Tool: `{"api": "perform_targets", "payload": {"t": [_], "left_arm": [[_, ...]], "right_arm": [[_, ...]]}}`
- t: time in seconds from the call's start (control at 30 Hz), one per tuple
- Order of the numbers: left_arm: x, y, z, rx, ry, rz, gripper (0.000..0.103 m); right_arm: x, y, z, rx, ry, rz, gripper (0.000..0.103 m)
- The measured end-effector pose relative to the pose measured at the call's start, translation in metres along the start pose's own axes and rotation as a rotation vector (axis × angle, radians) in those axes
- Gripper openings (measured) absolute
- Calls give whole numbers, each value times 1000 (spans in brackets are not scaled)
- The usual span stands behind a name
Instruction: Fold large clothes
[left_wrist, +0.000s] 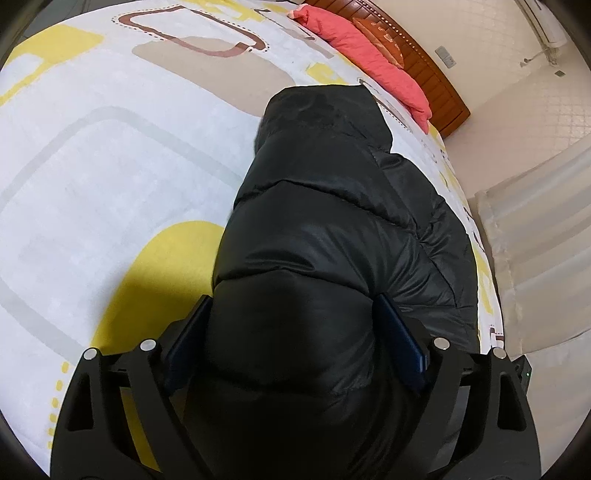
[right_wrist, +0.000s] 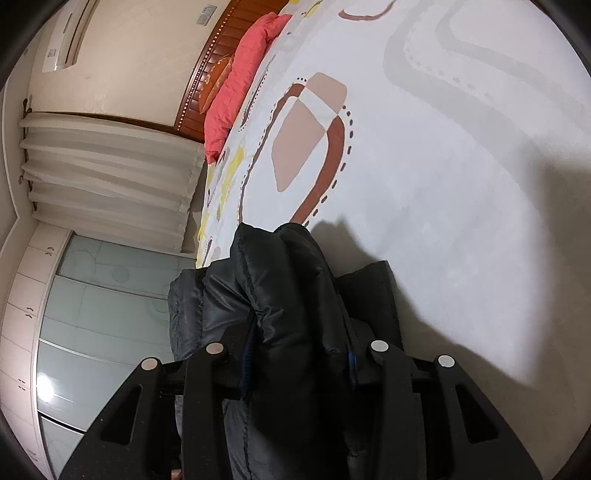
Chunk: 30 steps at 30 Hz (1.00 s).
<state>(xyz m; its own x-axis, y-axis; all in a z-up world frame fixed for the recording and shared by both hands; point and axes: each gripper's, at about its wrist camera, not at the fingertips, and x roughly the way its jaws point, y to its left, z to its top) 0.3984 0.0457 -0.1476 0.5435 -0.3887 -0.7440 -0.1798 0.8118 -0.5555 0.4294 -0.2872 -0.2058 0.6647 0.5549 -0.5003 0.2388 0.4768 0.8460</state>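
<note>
The left gripper (left_wrist: 295, 332) stands wide, its blue pads (left_wrist: 402, 339) pressed on either side of a thick roll of the black jacket (left_wrist: 332, 206) at the bottom centre of the left view. From there the jacket runs up the frame, lying on the bed (left_wrist: 110, 184), with its hood (left_wrist: 321, 110) at the far end near the red pillow (left_wrist: 369, 59) and the headboard (left_wrist: 424, 62) in the upper right.

The right gripper (right_wrist: 299, 347) is drawn narrower, pinching a bunched edge of the same jacket at the bottom centre of the right view; the padded folds rise between its fingers, with the patterned bed beyond and a curtain (right_wrist: 103, 166) and wardrobe (right_wrist: 110, 314) at the left.

The step in hand looks like a lengthwise fold: both grippers hold the near end, likely the hem. The next move probably calls for lifting that end and carrying it up the frame toward the hood, keeping both grips level so the slippery, puffy cloth does not slide out or spring open.
</note>
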Motion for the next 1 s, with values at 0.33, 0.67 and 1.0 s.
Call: {"api": "perform_targets", "payload": {"t": [0.33,0.67,1.0], "left_arm": [[-6,0,6,-28,12,-14,95],[-47,-3,-7,20,-54,64,97],[-103,-20,-46,161,-116,179,97]], "right_arm": [[-7,7,0,-19,-2,21,51],[-44,35,-14,-129,-74,-108,69],[-86,89,-72,-371,-131,-328,69]]}}
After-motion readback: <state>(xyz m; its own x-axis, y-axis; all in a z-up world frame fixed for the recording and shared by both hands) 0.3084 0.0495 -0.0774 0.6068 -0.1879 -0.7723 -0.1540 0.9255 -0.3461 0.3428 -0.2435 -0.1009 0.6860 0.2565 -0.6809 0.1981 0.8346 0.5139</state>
